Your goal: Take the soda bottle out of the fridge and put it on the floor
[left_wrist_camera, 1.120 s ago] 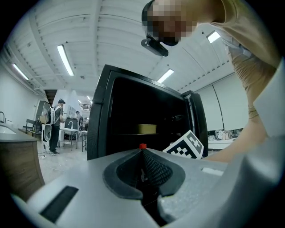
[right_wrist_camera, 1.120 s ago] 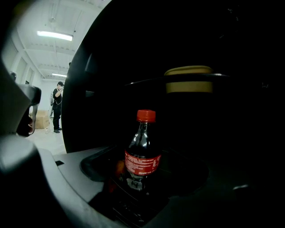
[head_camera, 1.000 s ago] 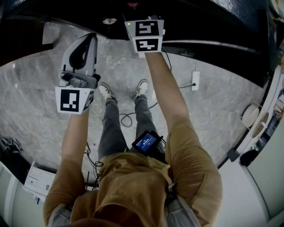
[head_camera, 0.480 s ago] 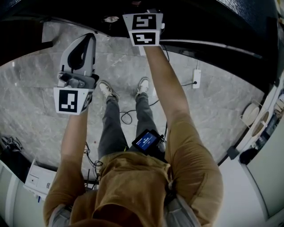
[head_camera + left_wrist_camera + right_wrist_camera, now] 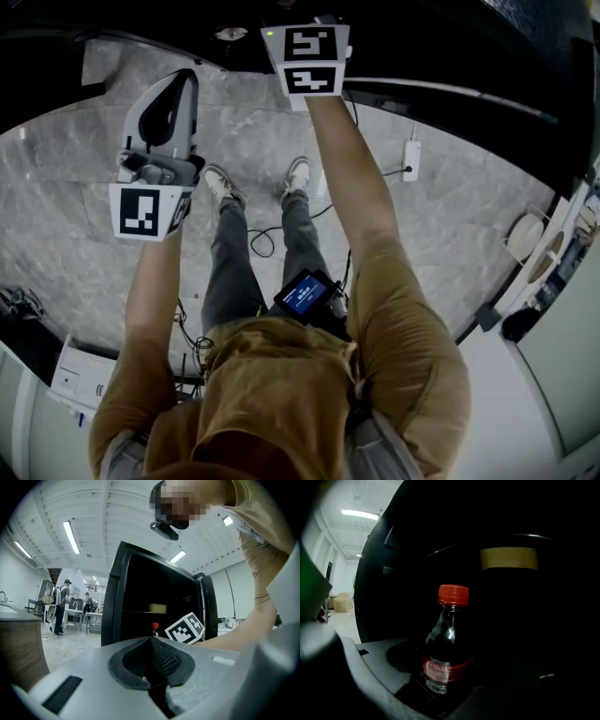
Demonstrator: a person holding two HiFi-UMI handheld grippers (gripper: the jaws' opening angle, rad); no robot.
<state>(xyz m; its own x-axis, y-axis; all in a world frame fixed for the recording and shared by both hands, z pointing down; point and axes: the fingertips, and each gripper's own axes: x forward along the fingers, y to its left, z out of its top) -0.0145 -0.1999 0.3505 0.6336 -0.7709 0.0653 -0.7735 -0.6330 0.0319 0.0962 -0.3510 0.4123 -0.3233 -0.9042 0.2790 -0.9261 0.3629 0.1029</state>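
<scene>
A dark soda bottle (image 5: pixel 446 639) with a red cap and a red label stands upright inside the black fridge (image 5: pixel 117 597). My right gripper (image 5: pixel 451 679) reaches into the fridge. Its jaws are closing, with the bottle's lower body between them; I see no pad pressing on it. In the head view only its marker cube (image 5: pixel 309 58) shows at the dark fridge opening. My left gripper (image 5: pixel 176 84) is held up left of the fridge over the marble floor (image 5: pixel 84 206), shut with nothing in it. From the left gripper view the bottle's cap (image 5: pixel 154 626) peeks over the jaws.
A yellowish container (image 5: pixel 509 558) sits on the fridge shelf above the bottle. A white power strip (image 5: pixel 411 166) and cables (image 5: pixel 258 246) lie on the floor near the person's shoes. A white box (image 5: pixel 80 375) lies at lower left. People (image 5: pixel 60 606) stand far off.
My right gripper has pushed a little farther into the fridge. The left gripper has drifted slightly left and stayed shut.
</scene>
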